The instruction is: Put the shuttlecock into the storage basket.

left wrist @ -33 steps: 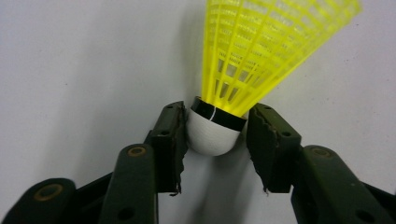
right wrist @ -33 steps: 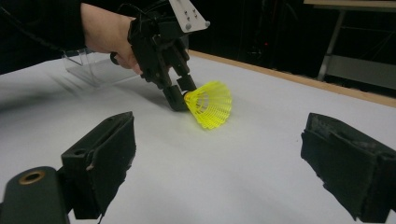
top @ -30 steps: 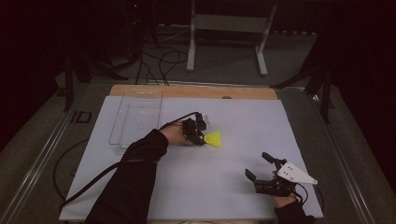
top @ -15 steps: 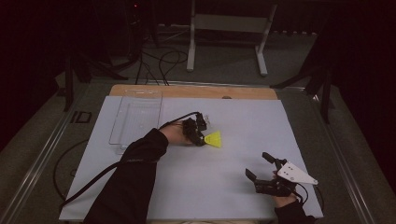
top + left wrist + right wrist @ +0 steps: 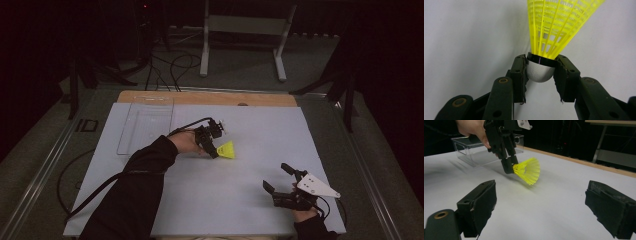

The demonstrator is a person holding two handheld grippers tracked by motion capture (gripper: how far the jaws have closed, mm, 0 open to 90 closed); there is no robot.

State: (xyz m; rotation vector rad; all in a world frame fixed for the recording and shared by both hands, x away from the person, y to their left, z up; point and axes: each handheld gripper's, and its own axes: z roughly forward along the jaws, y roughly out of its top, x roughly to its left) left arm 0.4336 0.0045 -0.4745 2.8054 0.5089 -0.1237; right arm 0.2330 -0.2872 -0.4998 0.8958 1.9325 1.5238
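Gripping the shuttlecock by its cork, lift still to come

Starting at the left of the high view, a clear plastic tray (image 5: 146, 125) lies empty at about ten o'clock on the white table (image 5: 250, 200), near the far wooden edge. Just right of it the person's left hand (image 5: 186, 142) brings in the left gripper (image 5: 214, 150), whose jaws are clamped on the yellow shuttlecock (image 5: 227, 150). The left gripper view shows the hold plainly: both pads press the white rounded cork (image 5: 539, 72) from either side, just below its black band, while the yellow mesh skirt fans away at twelve o'clock. The shuttlecock sits near the table's middle, lying on its side with the skirt pointing toward three o'clock; from the right gripper view its skirt seems to rest on or just over the sheet, and I cannot tell which.

Farther right, at about five o'clock, the right gripper (image 5: 277, 177) rests near the table's near edge with its jaws spread wide and nothing between them, well apart from the shuttlecock.

My reading is that the grasp is just made and the carry has not begun. The tray looks the likely goal, so the next move would call for a straight lift clear of the sheet, then a swing toward ten o'clock, keeping the pinch firm on the smooth cork so it does not squirt out
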